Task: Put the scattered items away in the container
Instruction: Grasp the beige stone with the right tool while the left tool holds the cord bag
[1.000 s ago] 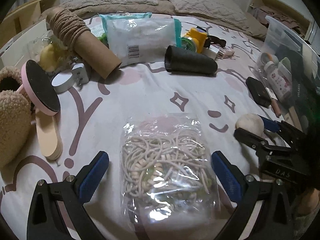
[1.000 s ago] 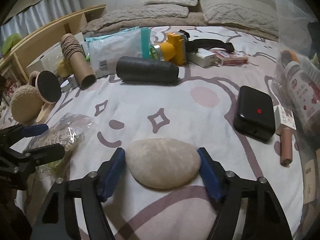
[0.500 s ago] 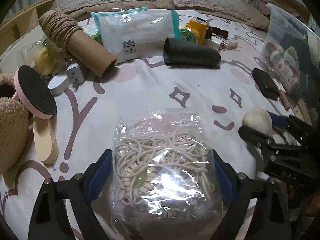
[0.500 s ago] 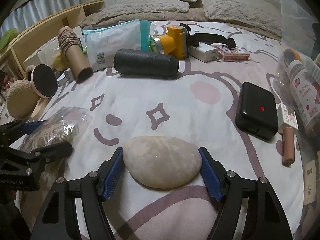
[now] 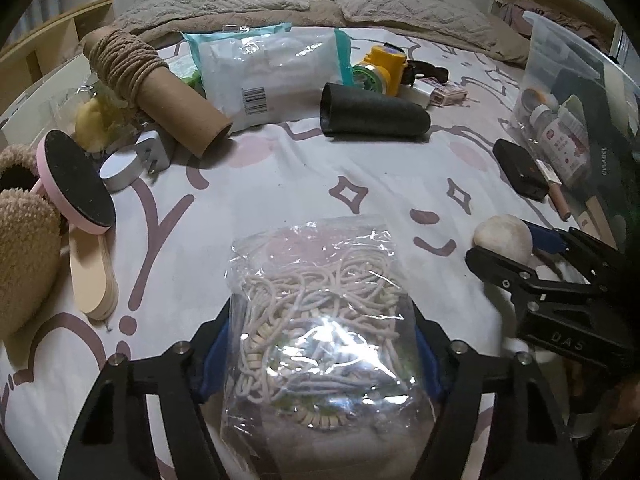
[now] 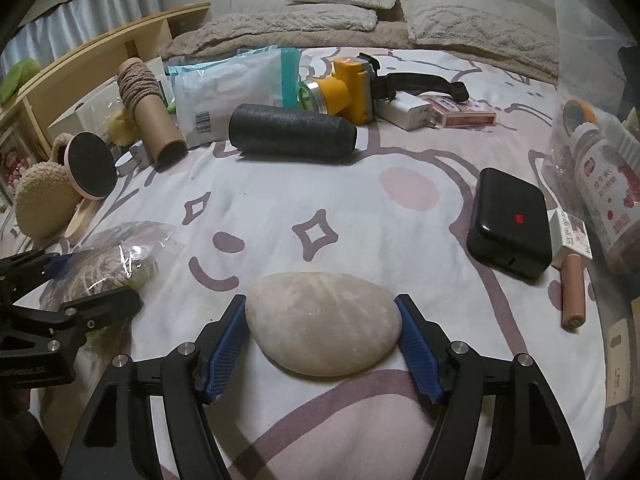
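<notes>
My left gripper (image 5: 320,344) is shut on a clear plastic bag of beige cord and beads (image 5: 320,312), its blue pads pressed into both sides of the bag. My right gripper (image 6: 322,340) is shut on a smooth beige stone (image 6: 324,324) that rests on the bedsheet. In the left wrist view the stone (image 5: 504,238) and the right gripper (image 5: 532,264) show at the right. In the right wrist view the bag (image 6: 116,256) and the left gripper (image 6: 64,292) show at the left. The clear plastic container (image 5: 576,92) stands at the right with bottles inside.
Scattered on the bed: a cardboard tube with twine (image 5: 152,84), a white packet (image 5: 272,76), a black foam roller (image 6: 292,136), a yellow headlamp (image 6: 348,88), a black case (image 6: 508,220), a pink tube (image 6: 572,292), a pink round brush (image 5: 76,184), fuzzy slippers (image 5: 20,248).
My left gripper moved forward around the bag and closed on it. My right gripper stayed closed on the stone and barely moved.
</notes>
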Action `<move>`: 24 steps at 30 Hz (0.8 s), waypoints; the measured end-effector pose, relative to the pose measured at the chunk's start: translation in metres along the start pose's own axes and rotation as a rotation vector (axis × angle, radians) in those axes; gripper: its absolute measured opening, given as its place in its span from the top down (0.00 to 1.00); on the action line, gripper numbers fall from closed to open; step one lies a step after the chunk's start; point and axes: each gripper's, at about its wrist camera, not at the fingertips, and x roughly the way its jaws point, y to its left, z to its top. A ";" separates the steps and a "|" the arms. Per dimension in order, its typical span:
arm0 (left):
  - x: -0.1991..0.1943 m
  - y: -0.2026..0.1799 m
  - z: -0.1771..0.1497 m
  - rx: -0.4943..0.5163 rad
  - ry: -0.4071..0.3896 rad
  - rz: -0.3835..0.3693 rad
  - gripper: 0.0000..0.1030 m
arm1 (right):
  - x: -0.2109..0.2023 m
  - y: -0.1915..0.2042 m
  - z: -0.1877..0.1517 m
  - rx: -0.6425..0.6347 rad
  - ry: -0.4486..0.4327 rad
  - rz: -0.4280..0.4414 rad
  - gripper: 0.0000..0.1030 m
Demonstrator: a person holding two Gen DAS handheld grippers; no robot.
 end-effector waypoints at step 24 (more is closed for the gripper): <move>-0.045 -0.003 -0.015 -0.071 -0.092 -0.058 0.35 | -0.045 0.015 -0.021 -0.054 -0.037 0.051 0.29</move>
